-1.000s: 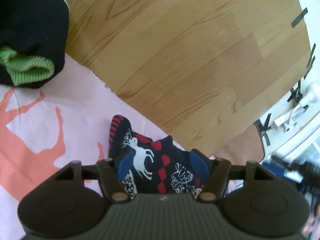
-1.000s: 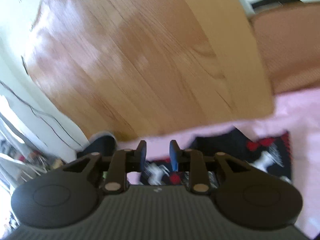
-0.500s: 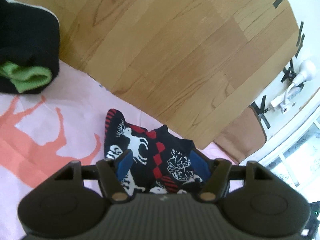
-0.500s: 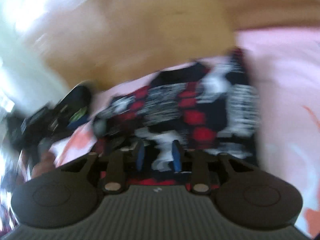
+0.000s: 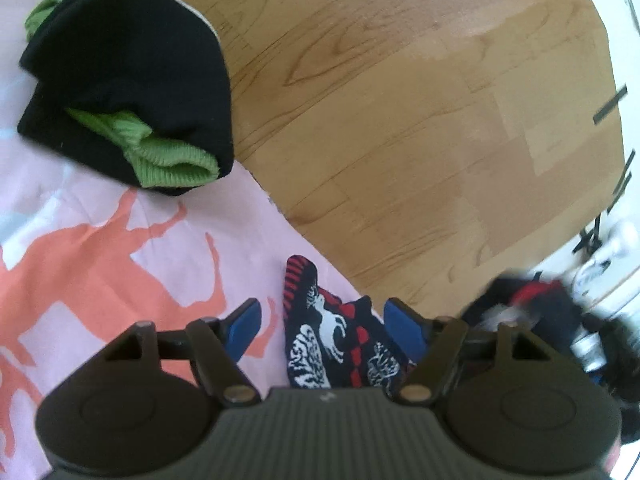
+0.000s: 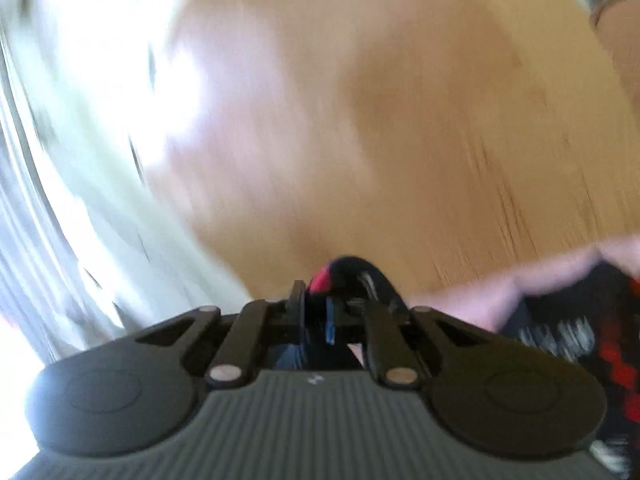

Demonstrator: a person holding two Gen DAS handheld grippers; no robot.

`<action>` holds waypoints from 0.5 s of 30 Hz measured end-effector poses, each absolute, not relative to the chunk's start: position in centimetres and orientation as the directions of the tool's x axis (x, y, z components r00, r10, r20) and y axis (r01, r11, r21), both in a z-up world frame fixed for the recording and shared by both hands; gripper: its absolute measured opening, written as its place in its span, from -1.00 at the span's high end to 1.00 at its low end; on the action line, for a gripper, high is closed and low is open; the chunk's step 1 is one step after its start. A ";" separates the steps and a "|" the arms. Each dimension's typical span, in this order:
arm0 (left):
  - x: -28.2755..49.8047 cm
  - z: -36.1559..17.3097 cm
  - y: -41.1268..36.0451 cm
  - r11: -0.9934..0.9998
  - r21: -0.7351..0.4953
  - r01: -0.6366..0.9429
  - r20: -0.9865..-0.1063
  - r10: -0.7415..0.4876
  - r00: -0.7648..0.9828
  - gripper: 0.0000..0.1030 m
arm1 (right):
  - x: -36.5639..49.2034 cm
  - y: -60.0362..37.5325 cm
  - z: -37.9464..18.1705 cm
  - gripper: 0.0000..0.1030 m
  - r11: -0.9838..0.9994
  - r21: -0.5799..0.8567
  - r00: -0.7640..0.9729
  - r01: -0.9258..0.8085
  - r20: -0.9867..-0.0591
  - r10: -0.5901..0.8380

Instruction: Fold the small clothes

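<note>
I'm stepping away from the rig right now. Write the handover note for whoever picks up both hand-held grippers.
Left hand-held gripper: open, straddling the patterned sock that lies on the pink cloth, not gripping it.
Right hand-held gripper: shut on a dark red-and-black fabric piece, lifted; the view is motion-blurred, so I cannot tell whether it is the matching sock.
Done: a black and green bundle sits rolled at the cloth's far edge.
Left: bring the held piece to the patterned sock, fold them, and set them by the bundle.
</note>
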State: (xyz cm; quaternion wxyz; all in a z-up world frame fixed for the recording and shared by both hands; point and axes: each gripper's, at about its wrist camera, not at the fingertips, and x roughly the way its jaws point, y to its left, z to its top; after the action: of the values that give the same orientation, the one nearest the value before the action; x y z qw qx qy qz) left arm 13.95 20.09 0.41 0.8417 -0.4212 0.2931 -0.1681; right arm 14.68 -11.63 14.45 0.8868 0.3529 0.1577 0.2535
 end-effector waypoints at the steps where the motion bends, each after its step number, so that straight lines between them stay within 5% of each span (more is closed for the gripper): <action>1: 14.0 0.4 20.1 0.584 -0.811 0.040 -0.348 -0.535 0.770 -0.34 | 14.7 -11.8 14.3 0.68 0.584 0.733 0.840 -0.350 -0.031 0.542; 3: 14.1 0.5 19.8 0.589 -0.807 0.046 -0.349 -0.537 0.768 -0.34 | 15.1 -10.4 11.8 0.59 0.526 0.788 0.835 -0.319 -0.029 0.550; 8: 14.4 0.1 19.8 0.625 -0.780 0.023 -0.391 -0.516 0.762 -0.34 | 15.7 -2.9 0.2 0.39 0.619 0.770 0.522 -0.154 -0.469 0.713; 15: 15.8 -1.2 18.1 0.677 -0.736 -0.007 -0.482 -0.516 0.708 -0.38 | 9.9 -13.0 3.8 0.30 0.717 0.651 0.694 -0.249 -0.396 0.601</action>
State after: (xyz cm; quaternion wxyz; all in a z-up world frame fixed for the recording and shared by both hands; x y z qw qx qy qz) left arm 15.80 18.07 -1.23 0.8457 -0.3727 0.3511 -0.1507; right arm 9.94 -12.98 3.80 0.8744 0.2873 0.3064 0.2429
